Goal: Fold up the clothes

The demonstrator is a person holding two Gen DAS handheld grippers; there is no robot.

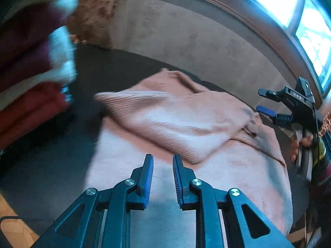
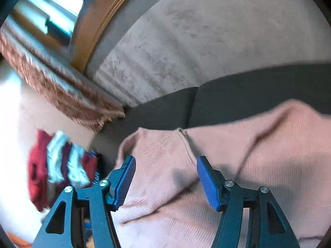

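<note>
Left gripper (image 1: 163, 158) poised above pink sweater (image 1: 186, 124), jaws narrowly parted, nothing between blue pads. Right gripper (image 2: 166, 161) spread wide over same knit, gripping nothing. Sweater partly folded, one flap laid across its body, spread on dark sofa seat (image 2: 248, 86). Red-and-white striped clothes (image 2: 60, 165) piled beyond sweater's edge, well apart.

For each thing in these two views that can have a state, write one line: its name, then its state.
Pink sweater: lying on the dark couch seat, part folded, one flap laid over its body.
Left gripper: open, nothing between the pads.
Right gripper: open wide, above the sweater, holding nothing.
Red and white clothes: heaped at the side, blurred.
</note>
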